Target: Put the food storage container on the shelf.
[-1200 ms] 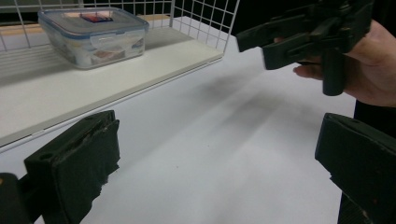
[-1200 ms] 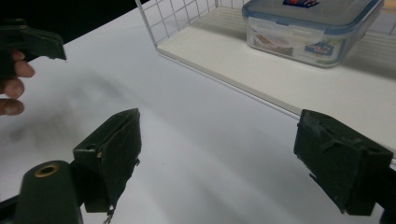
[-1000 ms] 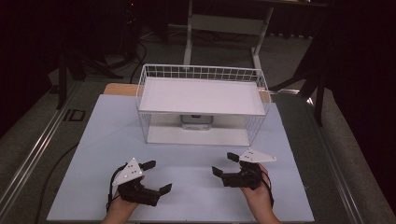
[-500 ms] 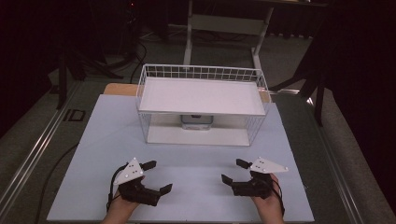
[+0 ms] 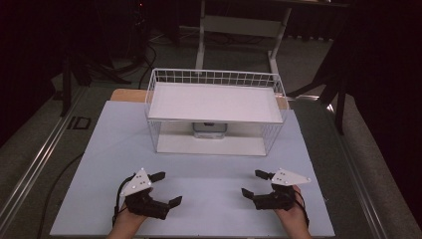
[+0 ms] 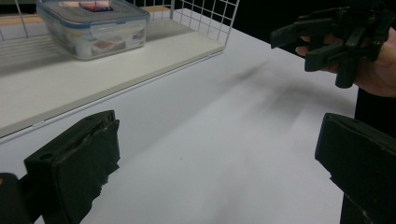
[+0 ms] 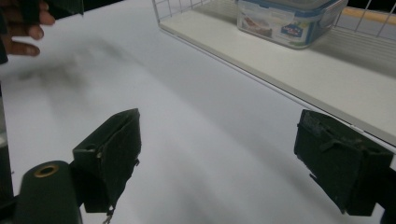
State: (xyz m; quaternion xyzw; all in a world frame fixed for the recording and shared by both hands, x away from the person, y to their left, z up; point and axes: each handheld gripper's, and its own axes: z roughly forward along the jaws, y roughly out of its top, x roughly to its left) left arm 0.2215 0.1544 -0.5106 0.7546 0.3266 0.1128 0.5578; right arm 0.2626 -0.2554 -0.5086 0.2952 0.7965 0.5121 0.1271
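- High view: left gripper and right gripper, both wide open and empty, sit near the white wire rack; reaching in could snag its mesh.
- Left gripper view: clear blue-rimmed plastic box sits under the rack's shelf; low clearance risks knocking it.
- Right gripper view: box well apart; 1 smooth lid may slip.

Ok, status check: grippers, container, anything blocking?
Left gripper and right gripper open, empty, low over the table. Lidded container on the wire rack's lower shelf, untouched. Path clear.
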